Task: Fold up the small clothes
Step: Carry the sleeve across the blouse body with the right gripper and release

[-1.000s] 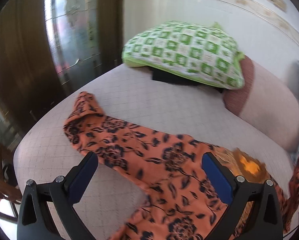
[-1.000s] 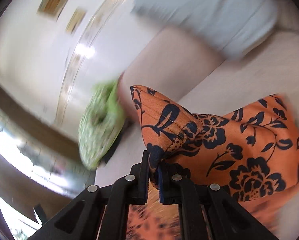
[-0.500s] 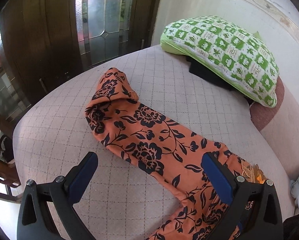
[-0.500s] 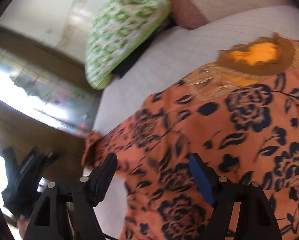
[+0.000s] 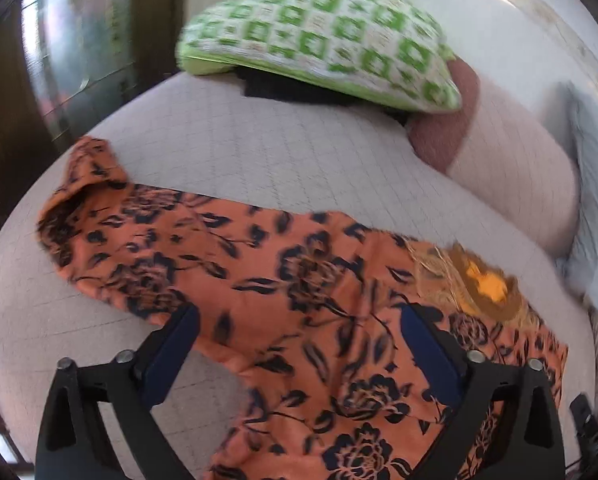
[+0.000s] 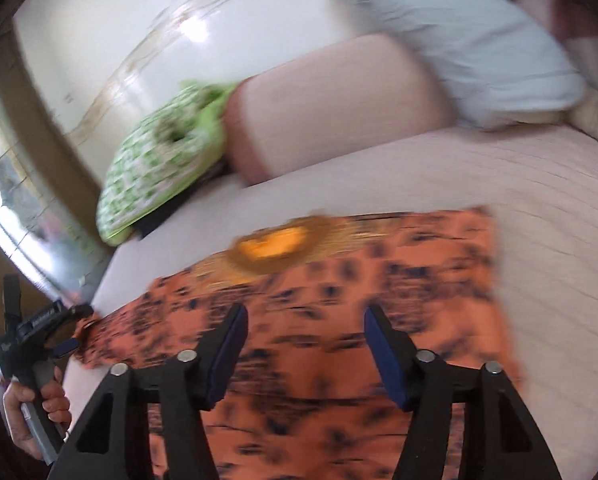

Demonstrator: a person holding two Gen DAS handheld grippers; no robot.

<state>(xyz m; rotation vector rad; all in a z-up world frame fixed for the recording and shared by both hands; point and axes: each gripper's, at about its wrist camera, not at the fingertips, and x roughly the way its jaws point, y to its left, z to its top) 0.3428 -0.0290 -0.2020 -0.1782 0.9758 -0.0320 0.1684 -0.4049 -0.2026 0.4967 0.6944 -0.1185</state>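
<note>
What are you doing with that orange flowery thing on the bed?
A person is folding an orange garment with dark flowers that lies spread on a pale quilted bed. Each hand holds a black two-finger gripper. The left gripper and the right gripper hover just over the cloth, jaws closing, gripping nothing yet. A green-and-white checked pillow sits behind.

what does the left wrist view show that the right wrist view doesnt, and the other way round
Only the left wrist view shows the garment's rumpled far sleeve end and the dark item under the green pillow.

Only the right wrist view shows the person's hand holding the left gripper's handle, and the garment's straight right edge.

Both show the orange floral garment flat on the quilted bed, its gold neckline, the pink bolster, and open jaws, now closing, with nothing clamped: left gripper, right gripper.
</note>
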